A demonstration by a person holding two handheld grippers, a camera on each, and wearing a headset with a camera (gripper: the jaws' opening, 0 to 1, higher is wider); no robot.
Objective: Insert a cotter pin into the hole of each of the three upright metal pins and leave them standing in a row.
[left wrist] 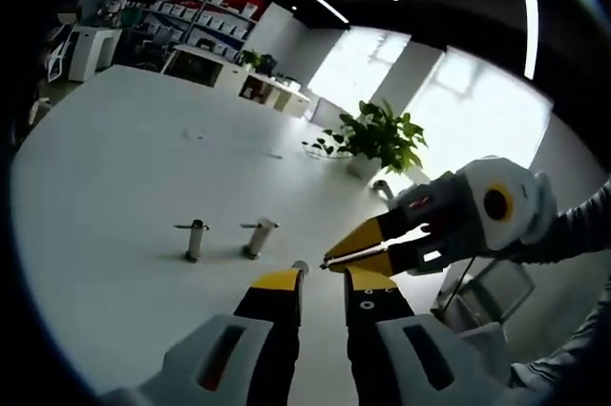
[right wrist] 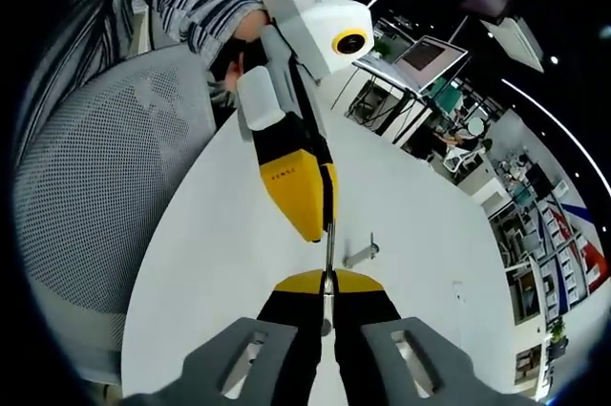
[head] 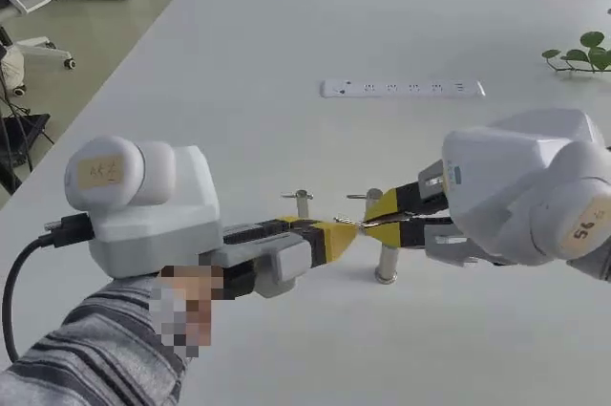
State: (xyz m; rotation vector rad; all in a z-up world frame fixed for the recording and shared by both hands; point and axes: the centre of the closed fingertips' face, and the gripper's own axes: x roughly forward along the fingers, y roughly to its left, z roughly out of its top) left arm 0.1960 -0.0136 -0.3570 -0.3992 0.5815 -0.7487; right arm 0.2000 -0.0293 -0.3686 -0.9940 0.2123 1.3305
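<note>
Right gripper view: the cotter pin (right wrist: pixel 327 251) is pinched by the right gripper (right wrist: pixel 327 280). Its long axis is set along 12–6 o'clock, tip pointed to 12 at the left gripper (right wrist: pixel 317 223), whose fingers are seen slightly parted.

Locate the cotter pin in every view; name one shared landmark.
Head view: cotter pin, centre, between both grippers' tips.
Left gripper view: cotter pin right of centre, in the right gripper.
Right gripper view: cotter pin lower centre, above own jaws.
Shared landmark: left gripper, at the cotter pin's far end.
</note>
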